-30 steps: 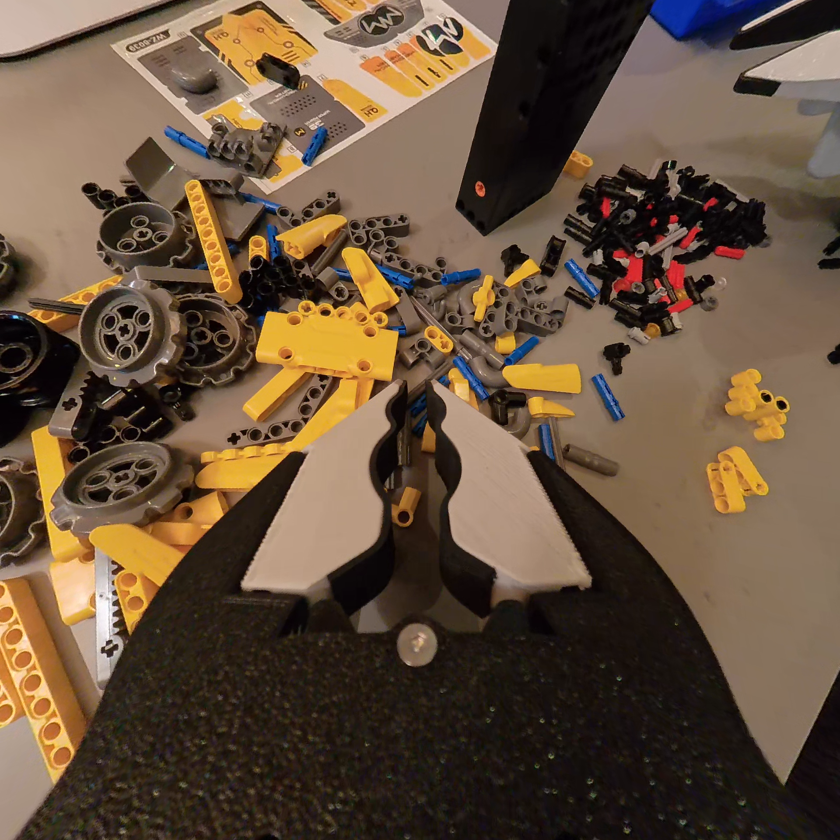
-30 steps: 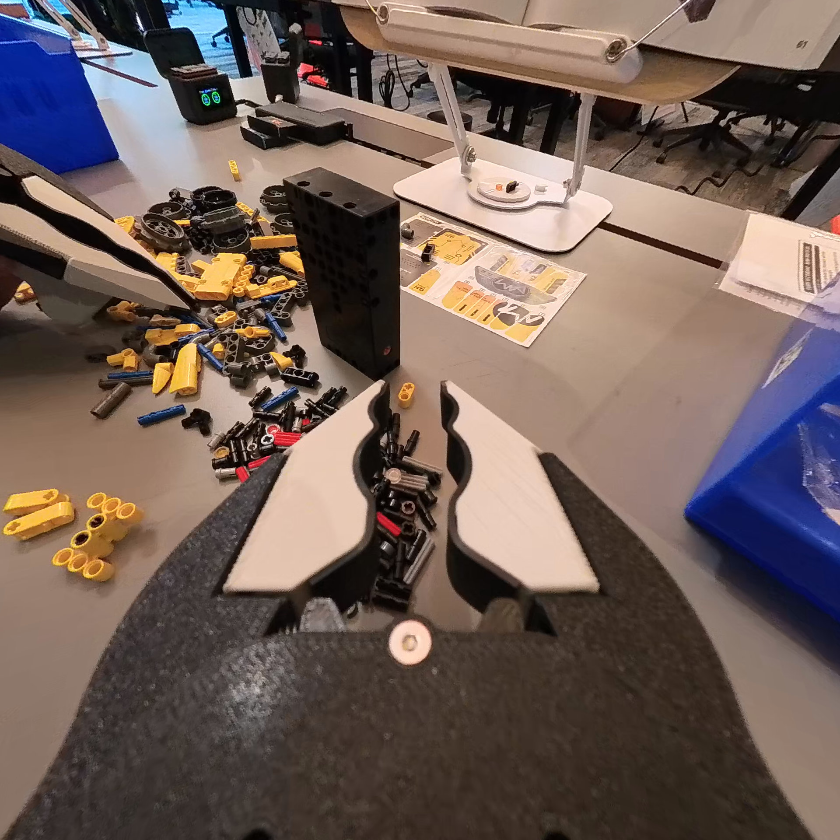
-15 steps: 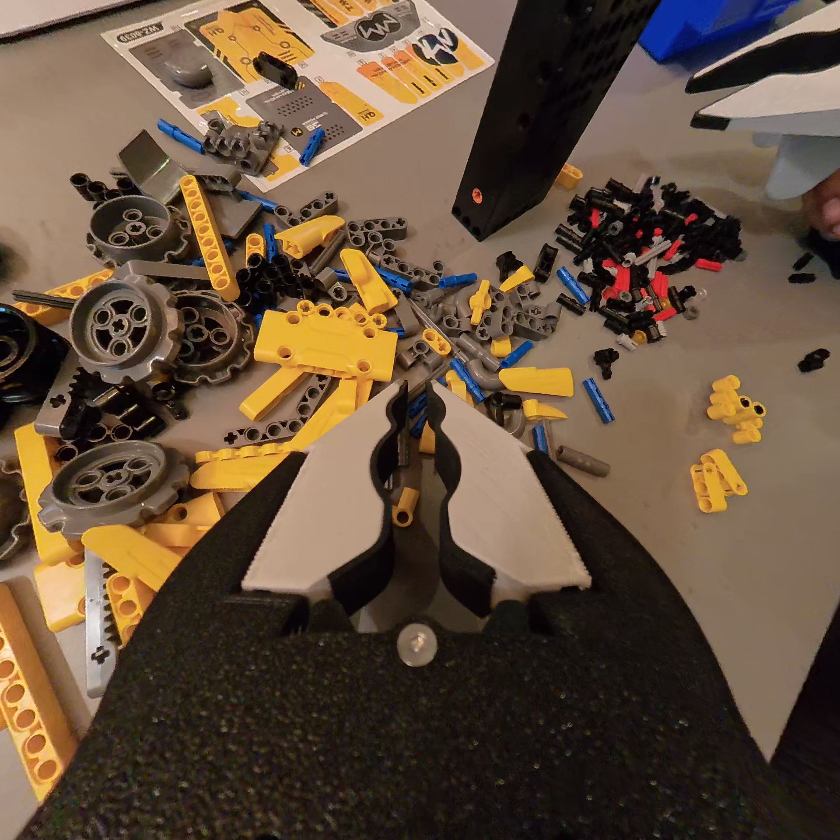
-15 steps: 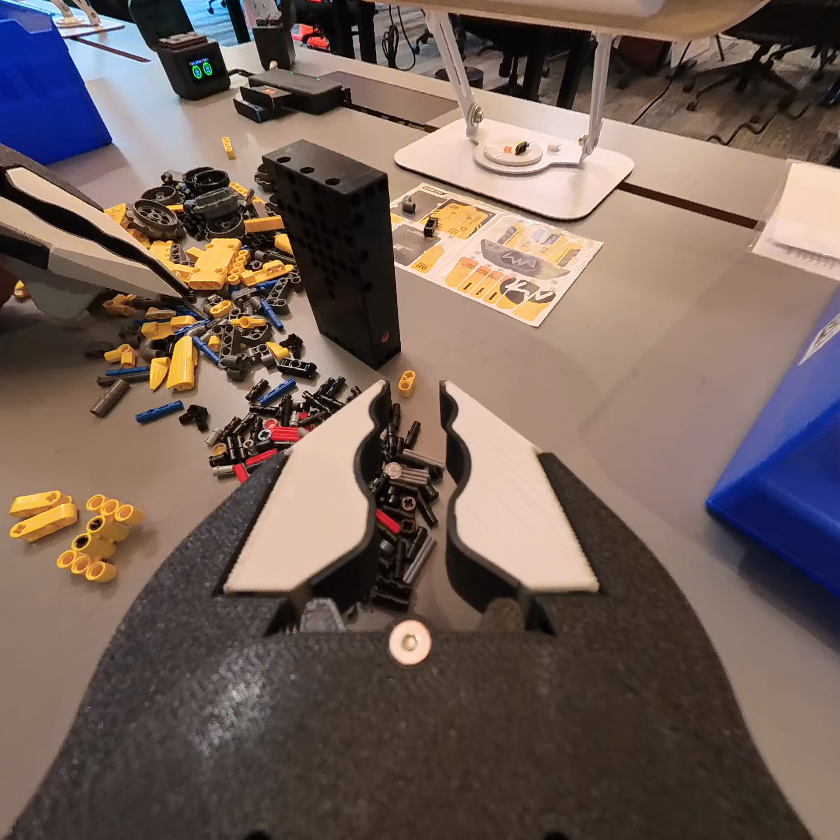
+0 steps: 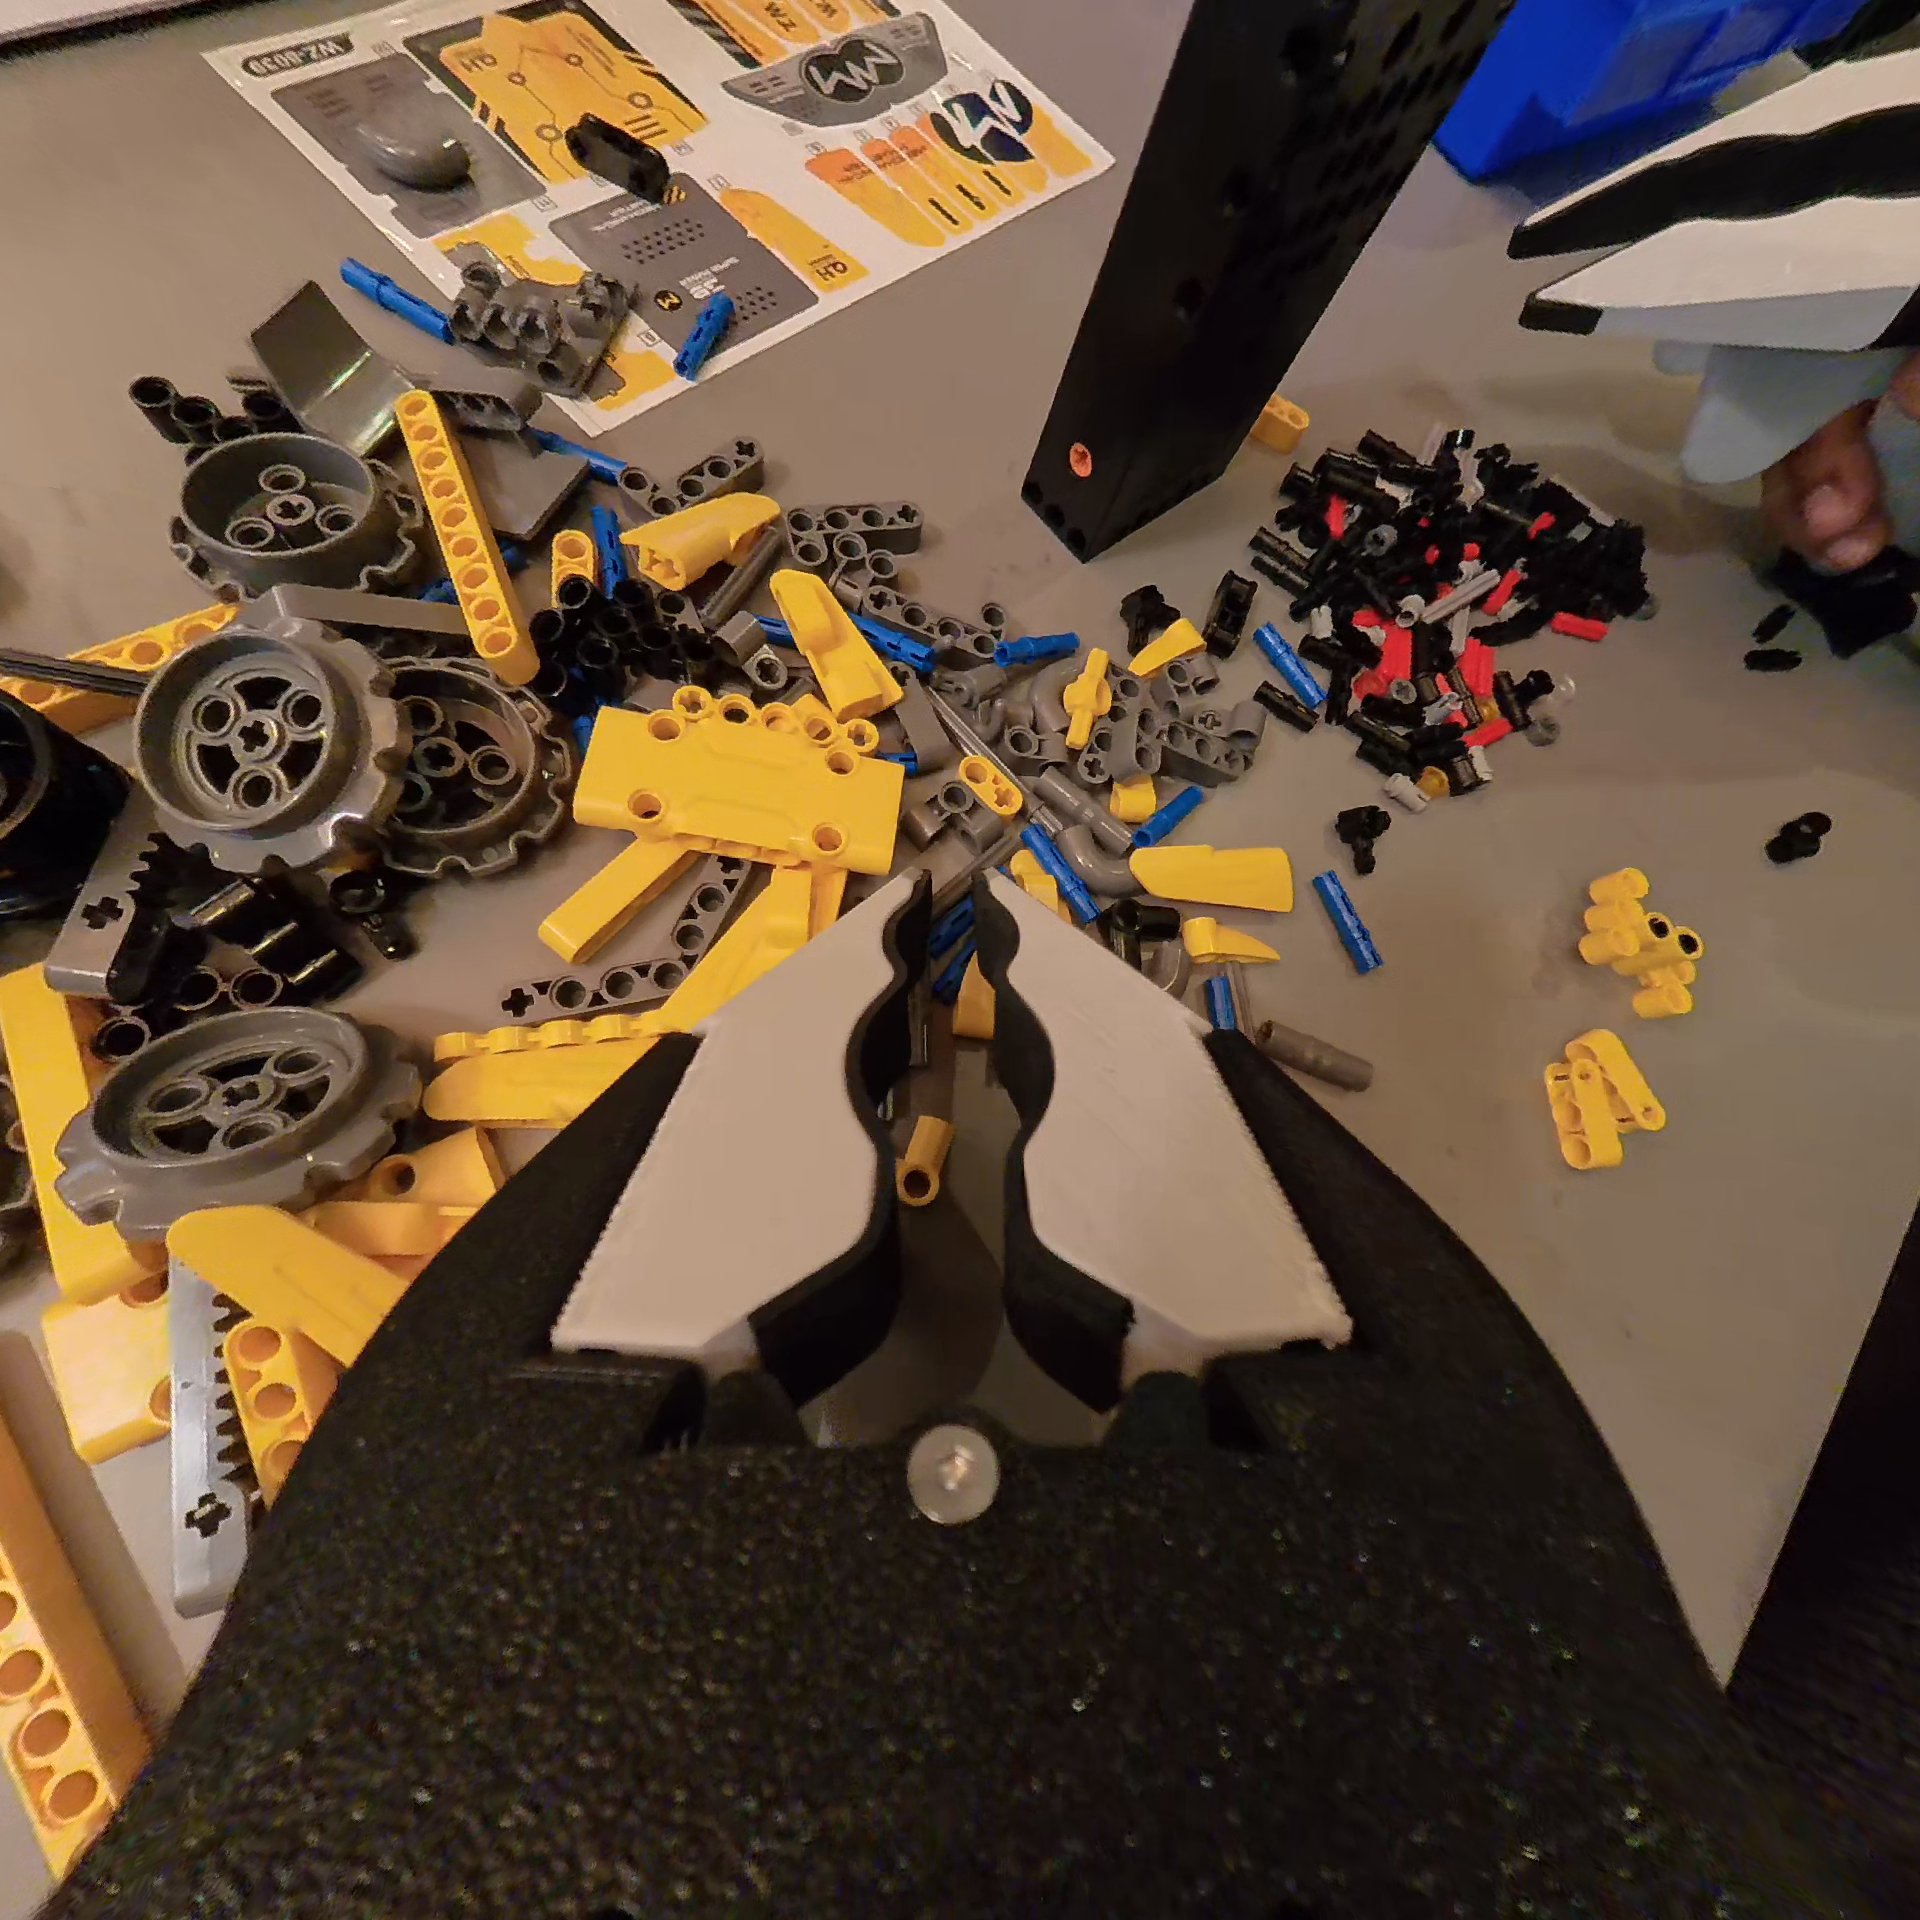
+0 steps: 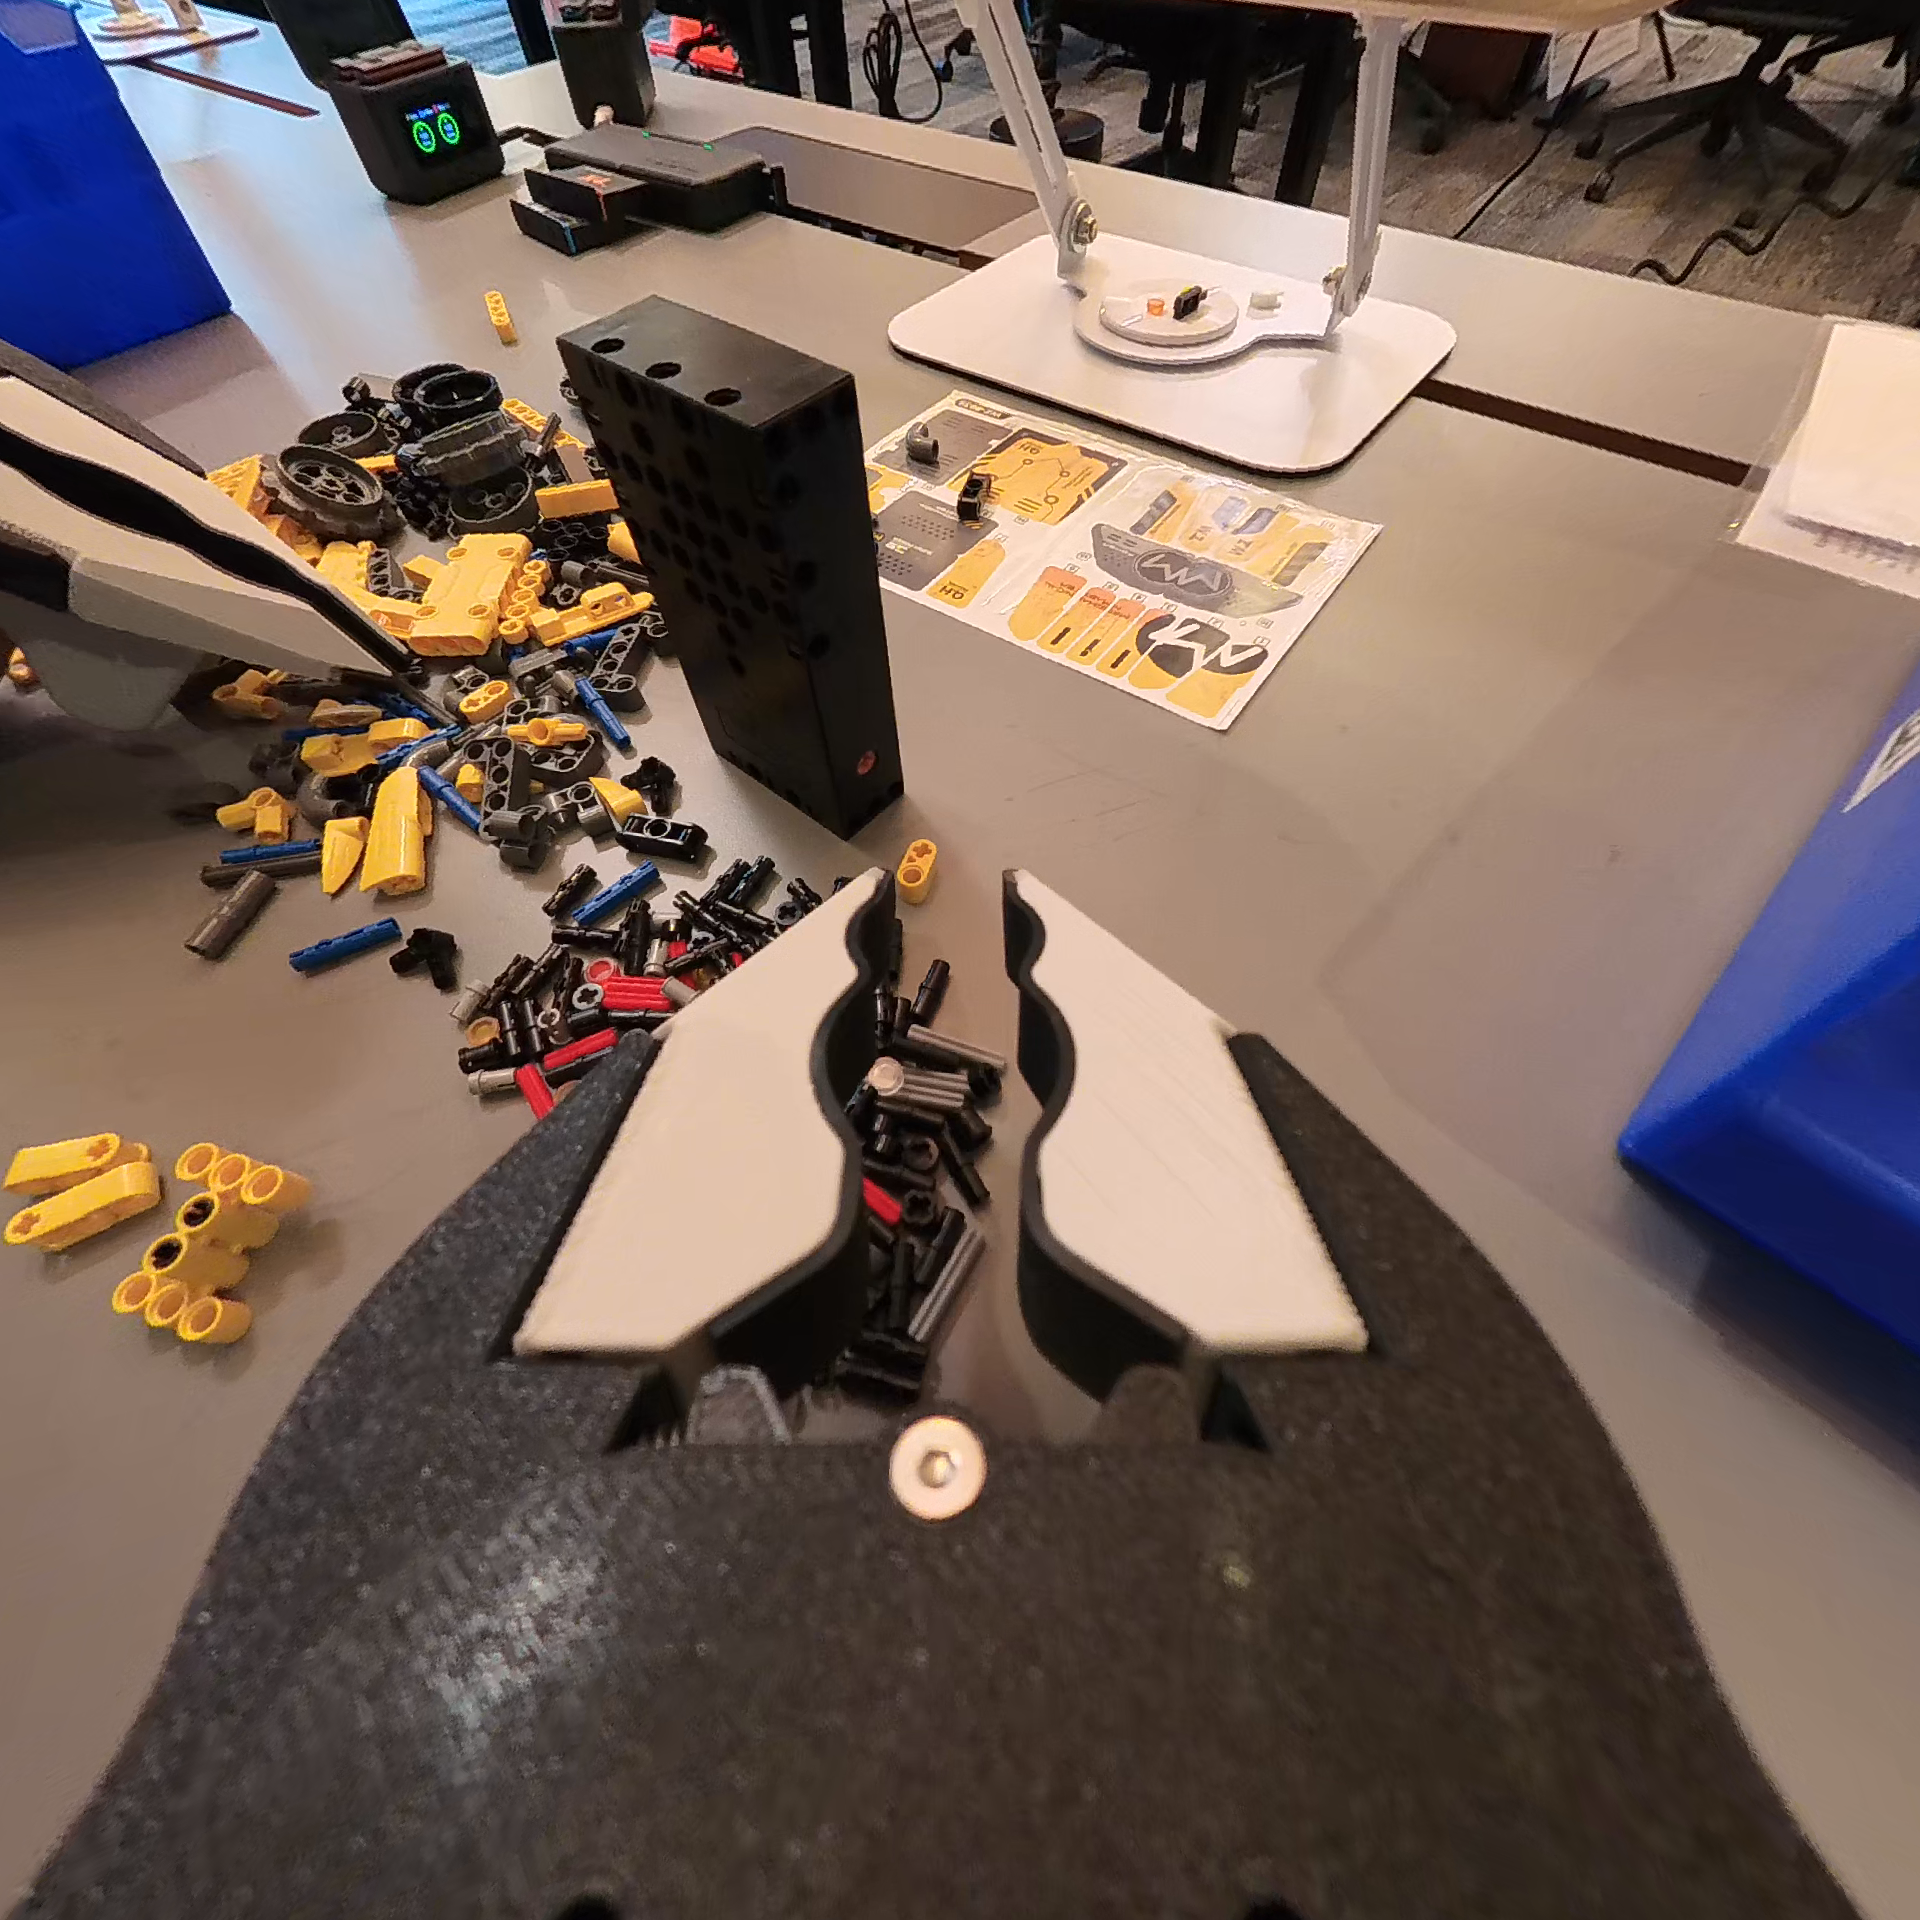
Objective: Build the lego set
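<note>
Spread across a grey table (image 6: 1195, 831): yellow, grey and black building parts around an upright black block (image 6: 748, 561), beside a sticker sheet (image 6: 1101, 561). Blue bin (image 6: 1808, 1039) at right, contents unseen. Left gripper (image 5: 948, 899) angled down over the yellow heap (image 5: 727, 769), tips nearly together, a thin dark rod between them; grip unclear. Right gripper (image 6: 948, 883) low over a pile of black and red pins (image 6: 914, 1143), jaws slightly apart, holding nothing. Three grey wheels (image 5: 255, 727) at left.
</note>
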A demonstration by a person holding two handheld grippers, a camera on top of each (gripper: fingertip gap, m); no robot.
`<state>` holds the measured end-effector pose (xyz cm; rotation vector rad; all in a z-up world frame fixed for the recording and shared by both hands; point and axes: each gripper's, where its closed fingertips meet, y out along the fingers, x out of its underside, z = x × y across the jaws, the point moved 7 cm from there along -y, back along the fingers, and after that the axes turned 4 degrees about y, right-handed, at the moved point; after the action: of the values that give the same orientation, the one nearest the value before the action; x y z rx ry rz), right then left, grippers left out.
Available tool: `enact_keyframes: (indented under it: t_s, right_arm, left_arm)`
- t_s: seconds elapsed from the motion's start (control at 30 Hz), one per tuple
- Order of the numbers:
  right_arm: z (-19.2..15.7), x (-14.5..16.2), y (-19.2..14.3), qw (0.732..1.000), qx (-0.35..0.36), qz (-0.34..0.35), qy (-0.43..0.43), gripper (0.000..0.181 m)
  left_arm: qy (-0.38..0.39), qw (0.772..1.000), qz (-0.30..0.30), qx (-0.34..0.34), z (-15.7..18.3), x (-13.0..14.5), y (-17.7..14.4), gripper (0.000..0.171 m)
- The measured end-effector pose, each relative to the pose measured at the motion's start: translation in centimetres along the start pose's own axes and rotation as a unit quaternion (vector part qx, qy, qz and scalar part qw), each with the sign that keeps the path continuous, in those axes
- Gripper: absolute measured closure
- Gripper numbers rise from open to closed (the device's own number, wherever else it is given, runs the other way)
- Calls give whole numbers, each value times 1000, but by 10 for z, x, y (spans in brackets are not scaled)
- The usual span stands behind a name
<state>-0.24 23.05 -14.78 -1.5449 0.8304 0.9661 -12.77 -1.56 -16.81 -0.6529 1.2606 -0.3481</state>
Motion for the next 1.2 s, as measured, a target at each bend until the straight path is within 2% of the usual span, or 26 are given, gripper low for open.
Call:
enact_keyframes:
  t_s: [1.2]
  right_arm:
    - [2, -1, 0, 1000, -3, 2, 11, 161]
  left_arm:
    - [-1, 1000, 12, 10, 1, -1, -3, 164]
